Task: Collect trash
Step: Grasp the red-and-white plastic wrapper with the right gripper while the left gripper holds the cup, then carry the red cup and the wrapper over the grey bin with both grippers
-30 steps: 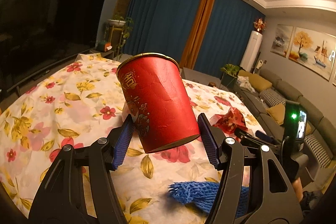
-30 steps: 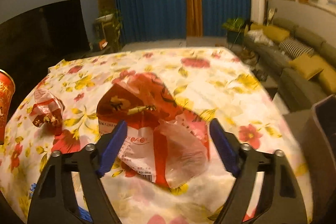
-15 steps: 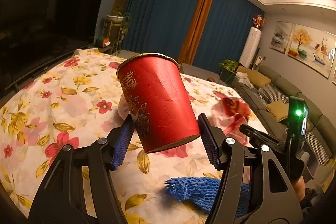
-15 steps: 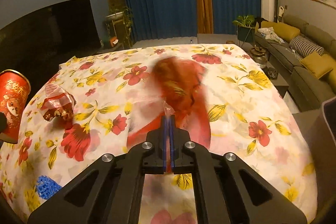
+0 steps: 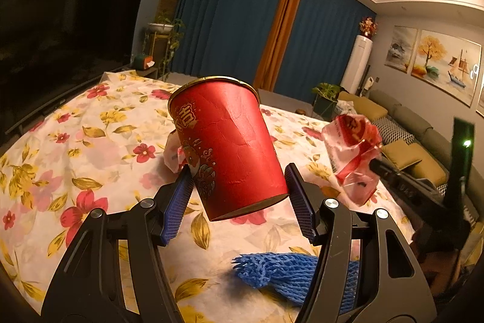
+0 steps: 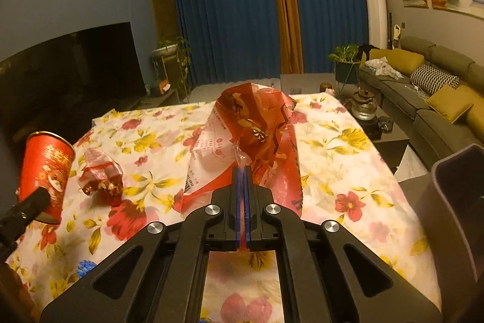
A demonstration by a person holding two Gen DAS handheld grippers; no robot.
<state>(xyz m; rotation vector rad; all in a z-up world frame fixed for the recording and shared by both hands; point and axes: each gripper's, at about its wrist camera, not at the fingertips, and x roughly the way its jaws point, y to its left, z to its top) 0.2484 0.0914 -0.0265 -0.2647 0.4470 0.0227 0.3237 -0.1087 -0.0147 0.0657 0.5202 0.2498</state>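
**Two pieces lifted, two left on the cloth**

Floral cloth covers the bench (image 6: 348, 159) under both cameras, with dark blue curtains and a sofa behind it.

Nearest me, my right gripper (image 6: 243, 202) is clenched flat on a thin edge of the red plastic wrapper (image 6: 254, 123), which stands up off the cloth ahead of the jaws. My left gripper (image 5: 239, 196) holds the red paper cup (image 5: 224, 144) by its lower wall, tilted, clear of the bench, gold rim upward.

I judge the job roughly half done: two pieces are in hand, none visibly binned. A blue foam net (image 5: 281, 271) lies just below the left gripper, and a crumpled wrapper (image 6: 101, 174) sits on the cloth beyond the cup. A dark bin rim (image 6: 453, 171) shows at my right edge, probably the drop point.

Both grippers point forward over the bench, held level and well apart.
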